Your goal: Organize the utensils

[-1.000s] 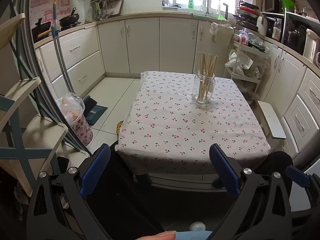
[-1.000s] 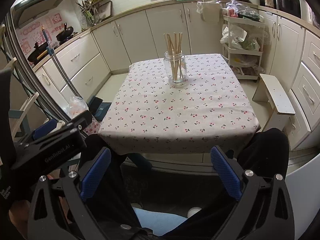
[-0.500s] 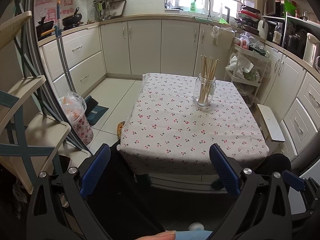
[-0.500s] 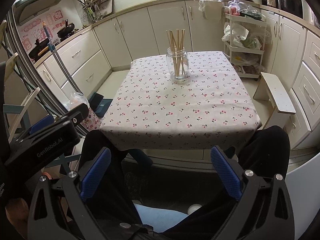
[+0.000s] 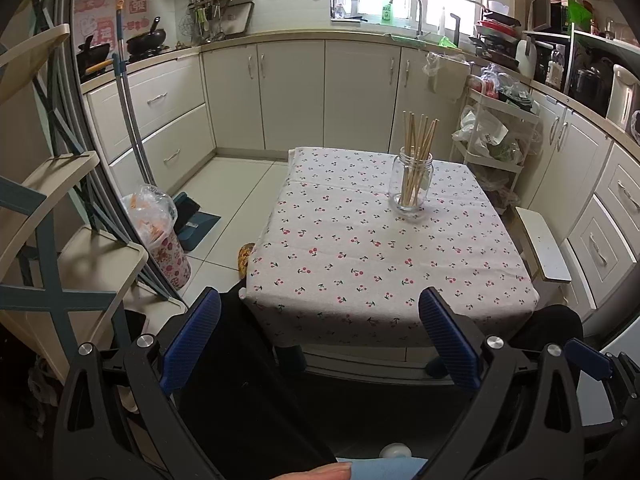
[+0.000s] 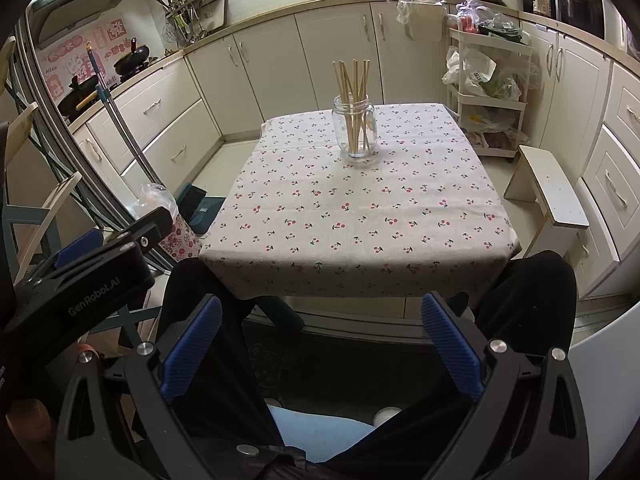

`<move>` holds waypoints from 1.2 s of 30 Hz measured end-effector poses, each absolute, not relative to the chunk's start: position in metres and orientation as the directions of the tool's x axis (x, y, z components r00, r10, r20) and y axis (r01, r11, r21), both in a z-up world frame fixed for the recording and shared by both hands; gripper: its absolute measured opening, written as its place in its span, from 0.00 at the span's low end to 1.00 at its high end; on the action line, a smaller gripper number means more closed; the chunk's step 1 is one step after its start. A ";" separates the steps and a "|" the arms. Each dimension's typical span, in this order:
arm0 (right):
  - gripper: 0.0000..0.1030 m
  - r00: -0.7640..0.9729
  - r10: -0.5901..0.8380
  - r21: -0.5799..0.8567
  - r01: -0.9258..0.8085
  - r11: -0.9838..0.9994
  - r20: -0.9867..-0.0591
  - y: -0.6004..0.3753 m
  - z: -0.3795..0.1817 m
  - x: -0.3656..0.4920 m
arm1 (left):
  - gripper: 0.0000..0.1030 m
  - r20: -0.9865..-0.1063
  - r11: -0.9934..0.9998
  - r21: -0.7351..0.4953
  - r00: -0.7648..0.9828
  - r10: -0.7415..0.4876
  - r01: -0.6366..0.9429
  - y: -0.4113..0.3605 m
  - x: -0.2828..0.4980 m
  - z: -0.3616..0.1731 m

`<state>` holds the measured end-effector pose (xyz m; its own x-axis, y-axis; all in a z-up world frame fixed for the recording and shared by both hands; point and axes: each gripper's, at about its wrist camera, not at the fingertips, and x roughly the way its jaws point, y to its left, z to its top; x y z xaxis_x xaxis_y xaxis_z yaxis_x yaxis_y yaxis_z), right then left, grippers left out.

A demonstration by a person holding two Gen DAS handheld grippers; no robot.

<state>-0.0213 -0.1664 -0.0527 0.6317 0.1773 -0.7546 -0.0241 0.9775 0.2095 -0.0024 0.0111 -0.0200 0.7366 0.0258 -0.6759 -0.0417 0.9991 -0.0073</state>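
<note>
Glass jar (image 5: 412, 182) amid bare tablecloth (image 5: 360, 256)

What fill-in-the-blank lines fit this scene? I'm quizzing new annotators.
1. The chopsticks stand in a glass ____.
2. The jar sits on a tablecloth printed with ____.
3. Both the left gripper and the right gripper are ____ and hold nothing.
4. The jar stands toward the table's ____ edge, away from the grippers.

Missing words: jar; cherries; open; far
</note>
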 end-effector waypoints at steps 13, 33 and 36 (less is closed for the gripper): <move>0.93 0.633 0.175 0.208 -0.022 0.978 -0.754 -0.165 -0.053 -0.023 | 0.93 -0.680 0.999 -0.010 0.733 0.027 -0.047 0.014 -0.002 -0.021; 0.93 0.638 0.171 0.206 -0.020 0.978 -0.751 -0.166 -0.049 -0.026 | 0.92 -0.654 0.998 -0.064 0.756 -0.025 -0.022 0.018 -0.009 -0.019; 0.93 0.646 0.166 0.200 -0.021 0.980 -0.745 -0.166 -0.046 -0.028 | 0.92 -0.653 0.999 -0.044 0.757 -0.023 -0.008 0.013 -0.010 -0.018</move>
